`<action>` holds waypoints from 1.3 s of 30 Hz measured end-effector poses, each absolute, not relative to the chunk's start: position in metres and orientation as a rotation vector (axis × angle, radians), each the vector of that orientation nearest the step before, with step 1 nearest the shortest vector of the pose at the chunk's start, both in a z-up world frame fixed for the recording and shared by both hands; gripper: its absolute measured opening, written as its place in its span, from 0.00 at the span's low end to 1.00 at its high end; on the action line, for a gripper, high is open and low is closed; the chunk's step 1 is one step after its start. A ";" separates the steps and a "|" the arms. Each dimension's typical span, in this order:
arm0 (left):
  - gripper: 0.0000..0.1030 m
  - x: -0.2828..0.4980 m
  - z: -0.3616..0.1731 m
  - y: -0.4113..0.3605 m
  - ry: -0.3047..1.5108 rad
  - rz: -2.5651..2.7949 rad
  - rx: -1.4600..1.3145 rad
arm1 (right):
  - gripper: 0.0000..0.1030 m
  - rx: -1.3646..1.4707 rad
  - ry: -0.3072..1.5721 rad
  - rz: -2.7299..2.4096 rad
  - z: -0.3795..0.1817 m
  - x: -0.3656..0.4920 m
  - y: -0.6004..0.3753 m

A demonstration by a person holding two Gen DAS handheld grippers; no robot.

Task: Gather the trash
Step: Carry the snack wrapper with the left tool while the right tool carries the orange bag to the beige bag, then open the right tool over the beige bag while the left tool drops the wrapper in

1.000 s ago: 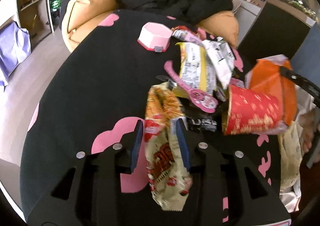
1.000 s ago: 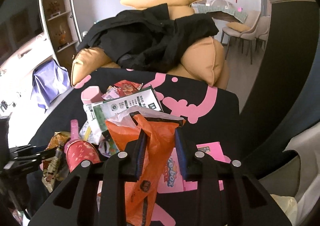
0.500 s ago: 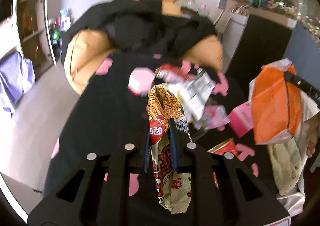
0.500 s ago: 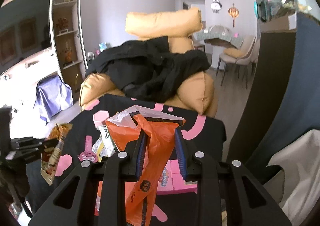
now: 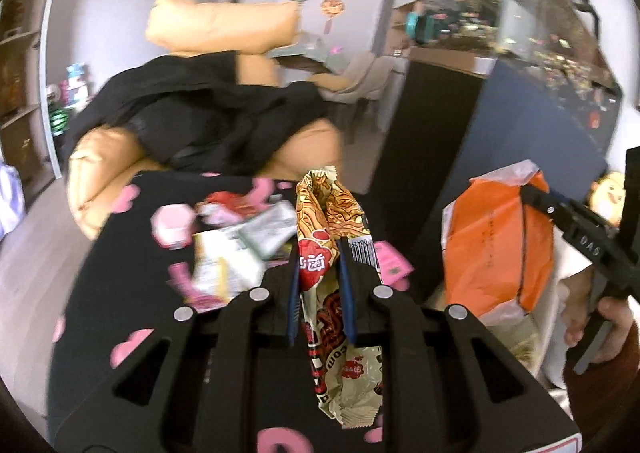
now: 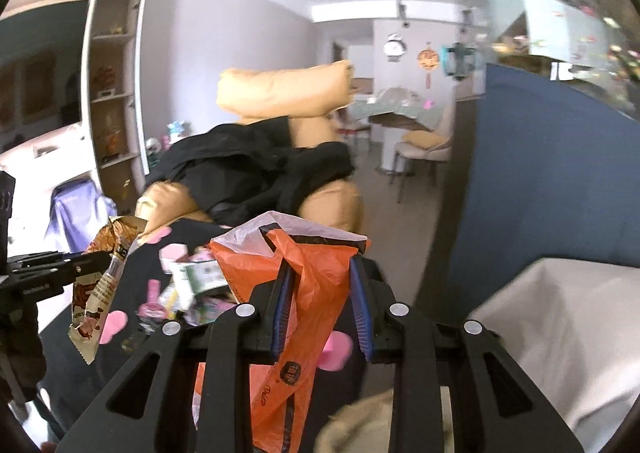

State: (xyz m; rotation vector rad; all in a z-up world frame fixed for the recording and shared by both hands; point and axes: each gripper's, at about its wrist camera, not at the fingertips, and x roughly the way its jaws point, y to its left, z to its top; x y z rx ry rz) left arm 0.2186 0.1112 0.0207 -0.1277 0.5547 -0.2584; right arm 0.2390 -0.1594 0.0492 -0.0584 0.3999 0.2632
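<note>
- Whereas a second earlier the noodle wrapper [image 5: 320, 265] lay flat among the litter on the black desk [image 5: 120, 293] with blue pads standing open either side of it, the left tongs [image 5: 319, 293] had since closed on it and carried it up clear of the surface.
- Left tongs: nearly shut, pads pinching the wrapper's middle; one crumpled end stood above the pads, the printed tail hung below. Angled moderately downward, over the desk's near portion.
- Right tongs [image 6: 320, 305]: partly closed, as before, on the gathered neck of the orange plastic bag [image 6: 296, 277]; bag lifted with them, its mouth facing up and gaping. Raised, angled gently down, to the right of the left pair.
- Person's hand [image 5: 600, 325]: wrapped round the right handle.
- Remaining on desk: pink box [image 5: 172, 227], white and green packets [image 5: 256, 233], pink toy [image 6: 154, 295], all blurred.
- Assessment: one piece secured and off the desk; bag held ready beside it. Wrapper not yet inside; several pieces left to gather.
</note>
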 end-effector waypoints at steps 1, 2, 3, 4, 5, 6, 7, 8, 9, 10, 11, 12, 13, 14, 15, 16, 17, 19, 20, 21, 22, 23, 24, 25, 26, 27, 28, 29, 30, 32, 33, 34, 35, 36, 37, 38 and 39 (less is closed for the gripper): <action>0.16 0.219 0.020 0.102 0.553 -0.277 -0.127 | 0.27 -0.057 0.395 0.241 0.049 0.235 -0.171; 0.16 0.220 0.021 0.092 0.553 -0.299 -0.126 | 0.27 -0.059 0.390 0.211 0.047 0.230 -0.183; 0.16 0.222 0.020 0.079 0.554 -0.328 -0.123 | 0.27 -0.062 0.385 0.181 0.044 0.226 -0.194; 0.16 0.223 0.020 0.068 0.555 -0.348 -0.119 | 0.27 -0.065 0.383 0.153 0.041 0.222 -0.205; 0.16 0.224 0.019 0.058 0.558 -0.367 -0.114 | 0.27 -0.071 0.386 0.119 0.037 0.219 -0.217; 0.16 0.225 0.017 0.046 0.563 -0.389 -0.107 | 0.27 -0.077 0.389 0.089 0.031 0.216 -0.227; 0.16 0.227 0.014 0.036 0.569 -0.406 -0.101 | 0.27 -0.084 0.392 0.058 0.025 0.215 -0.237; 0.16 0.227 0.012 0.026 0.576 -0.421 -0.094 | 0.27 -0.095 0.398 0.023 0.017 0.214 -0.248; 0.16 0.227 0.010 0.019 0.582 -0.430 -0.089 | 0.26 -0.105 0.405 -0.013 0.007 0.214 -0.258; 0.16 0.228 0.006 0.012 0.591 -0.439 -0.084 | 0.27 -0.116 0.410 -0.045 -0.003 0.214 -0.266; 0.16 0.227 0.005 0.006 0.598 -0.444 -0.081 | 0.27 -0.128 0.410 -0.069 -0.010 0.214 -0.273; 0.16 0.228 0.001 0.000 0.610 -0.447 -0.077 | 0.27 -0.147 0.409 -0.095 -0.019 0.214 -0.278; 0.16 0.229 -0.003 -0.005 0.623 -0.448 -0.074 | 0.27 -0.173 0.413 -0.124 -0.033 0.216 -0.282; 0.16 0.230 -0.005 -0.008 0.631 -0.447 -0.072 | 0.26 -0.182 0.421 -0.133 -0.043 0.216 -0.284; 0.16 0.231 -0.009 -0.013 0.641 -0.446 -0.072 | 0.26 -0.186 0.441 -0.132 -0.056 0.219 -0.285; 0.16 0.231 -0.012 -0.015 0.649 -0.444 -0.071 | 0.27 -0.194 0.470 -0.124 -0.072 0.223 -0.284; 0.16 0.232 -0.014 -0.015 0.654 -0.442 -0.070 | 0.27 -0.202 0.496 -0.116 -0.083 0.226 -0.282; 0.16 0.233 -0.019 -0.015 0.655 -0.433 -0.069 | 0.26 -0.200 0.563 -0.082 -0.106 0.228 -0.274; 0.16 0.234 -0.020 -0.014 0.652 -0.427 -0.069 | 0.26 -0.182 0.599 -0.050 -0.117 0.228 -0.271; 0.16 0.235 -0.022 -0.011 0.649 -0.416 -0.070 | 0.26 -0.173 0.625 -0.028 -0.125 0.226 -0.267; 0.16 0.236 -0.023 -0.008 0.650 -0.406 -0.075 | 0.26 -0.163 0.656 -0.003 -0.133 0.225 -0.263; 0.16 0.238 -0.024 -0.006 0.653 -0.399 -0.079 | 0.26 -0.150 0.678 0.013 -0.138 0.224 -0.261; 0.16 0.239 -0.026 -0.003 0.659 -0.389 -0.087 | 0.26 -0.138 0.695 0.020 -0.142 0.224 -0.258; 0.16 0.241 -0.027 0.000 0.663 -0.383 -0.091 | 0.26 -0.116 0.716 0.018 -0.147 0.224 -0.259; 0.16 0.242 -0.029 0.002 0.664 -0.378 -0.094 | 0.27 -0.096 0.726 0.023 -0.148 0.222 -0.260; 0.16 0.242 -0.030 0.005 0.663 -0.370 -0.098 | 0.27 -0.070 0.736 0.031 -0.147 0.221 -0.262; 0.16 0.242 -0.030 0.007 0.659 -0.365 -0.105 | 0.27 -0.056 0.743 0.033 -0.145 0.221 -0.264; 0.16 0.242 -0.031 0.010 0.659 -0.359 -0.110 | 0.27 -0.055 0.746 0.032 -0.144 0.220 -0.264; 0.16 0.243 -0.032 0.013 0.660 -0.352 -0.117 | 0.26 -0.062 0.748 0.030 -0.144 0.218 -0.264; 0.16 0.243 -0.033 0.016 0.663 -0.345 -0.127 | 0.27 -0.068 0.756 0.023 -0.142 0.218 -0.264; 0.16 0.243 -0.034 0.017 0.663 -0.343 -0.131 | 0.27 -0.061 0.758 0.018 -0.142 0.220 -0.265; 0.16 0.243 -0.034 0.018 0.663 -0.342 -0.133 | 0.27 -0.048 0.756 0.012 -0.141 0.221 -0.268; 0.16 0.243 -0.034 0.019 0.663 -0.342 -0.135 | 0.30 -0.033 0.756 0.009 -0.141 0.223 -0.270; 0.16 0.242 -0.035 0.019 0.664 -0.344 -0.135 | 0.33 -0.022 0.758 0.006 -0.141 0.223 -0.272; 0.16 0.241 -0.035 0.019 0.664 -0.346 -0.136 | 0.34 -0.005 0.758 0.003 -0.141 0.224 -0.275; 0.16 0.242 -0.035 0.019 0.665 -0.346 -0.136 | 0.36 0.008 0.757 0.002 -0.140 0.224 -0.278; 0.16 0.241 -0.036 0.019 0.665 -0.348 -0.138 | 0.37 0.017 0.756 0.001 -0.139 0.222 -0.281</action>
